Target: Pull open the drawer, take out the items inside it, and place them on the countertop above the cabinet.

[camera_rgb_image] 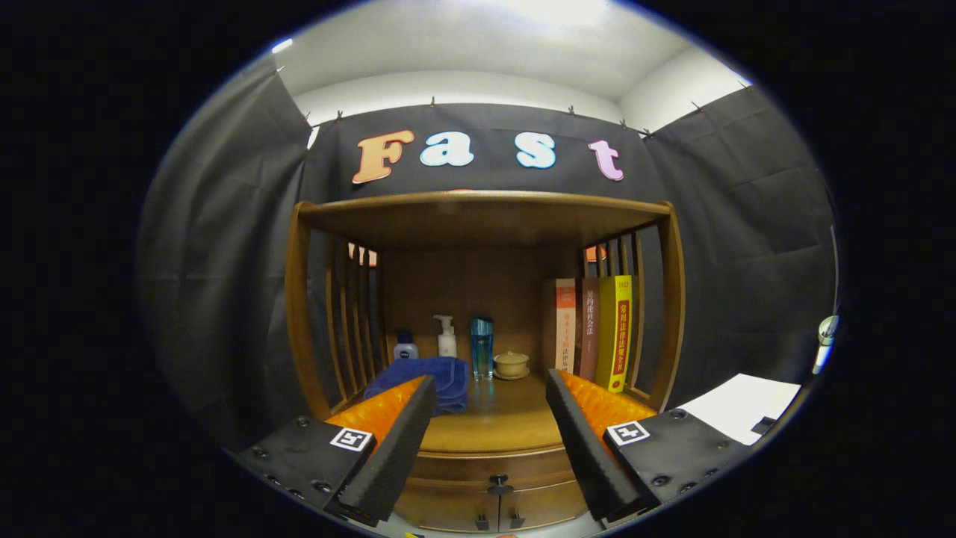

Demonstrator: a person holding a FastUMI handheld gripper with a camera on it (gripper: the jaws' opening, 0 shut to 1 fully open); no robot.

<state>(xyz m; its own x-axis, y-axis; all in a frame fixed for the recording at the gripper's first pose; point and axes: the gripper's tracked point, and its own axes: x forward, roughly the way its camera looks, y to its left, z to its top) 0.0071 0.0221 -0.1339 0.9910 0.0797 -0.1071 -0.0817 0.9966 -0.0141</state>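
1. Tongs (489, 418) wide open, nothing btwn the fingers; both black pads angled inward w/ orange backing, hovering in front of the cabinet (299, 299).
2. Drawer (489, 467) sits just below the tabletop (493, 426), btwn and under the fingertips; front looks flush, closed. Dark knob (498, 486) at centre of its front. Contents can't be seen.
3. Lower down, two small door fronts w/ dark knobs, partly cut off.
4. Tabletop is an open wooden nook w/ slatted sides and a roof board.
5. On it, far left: small dark blue bottle (405, 346) w/ white cap, then white pump bottle (447, 337), then tall teal bottle (482, 347), all upright, near the back wall.
6. Just right of teal bottle: small lidded beige cup (511, 364) on a saucer.
7. Blue cloth (441, 377) bunched in front of the bottles, near left finger.
8. Far right: three books (594, 329) upright, spines out – orange/white, dark red, yellow – against right slats.
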